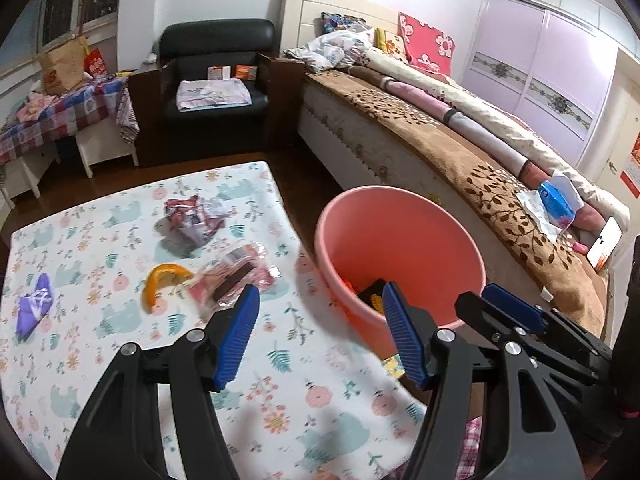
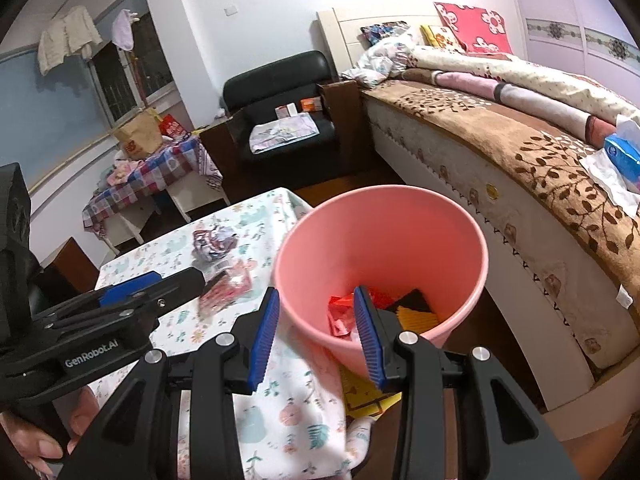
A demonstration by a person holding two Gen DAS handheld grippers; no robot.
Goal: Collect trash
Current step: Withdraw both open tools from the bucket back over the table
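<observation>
A bed (image 1: 460, 132) with a brown leaf-patterned cover runs along the right of the room, from near to far. Beside it, at the far wall, stands a black armchair (image 1: 216, 68). A table under a floral cloth (image 1: 120, 320) fills the near left. Just right of the table, between it and the bed, stands a pink bin (image 2: 384, 232); its rim is close against the table edge, and red and yellow scraps lie at its bottom.

The left gripper (image 1: 320, 332) hangs over the table's right edge, released, with nothing between its blue pads. The right gripper (image 2: 316, 328) is held over the bin's near rim, also spread wide and empty; the left view shows it from the side at the right (image 1: 520, 312), and the right view shows the left one at the left (image 2: 132, 284).

The trash left on the table lies on the cloth, from larger to smaller: a clear red-printed wrapper (image 1: 236, 276) near the left gripper's fingertip, a crumpled red and white wrapper (image 1: 196, 220) farther back, an orange peel (image 1: 160, 284) just left of the clear wrapper, and a purple scrap (image 1: 36, 308) near the left edge.
</observation>
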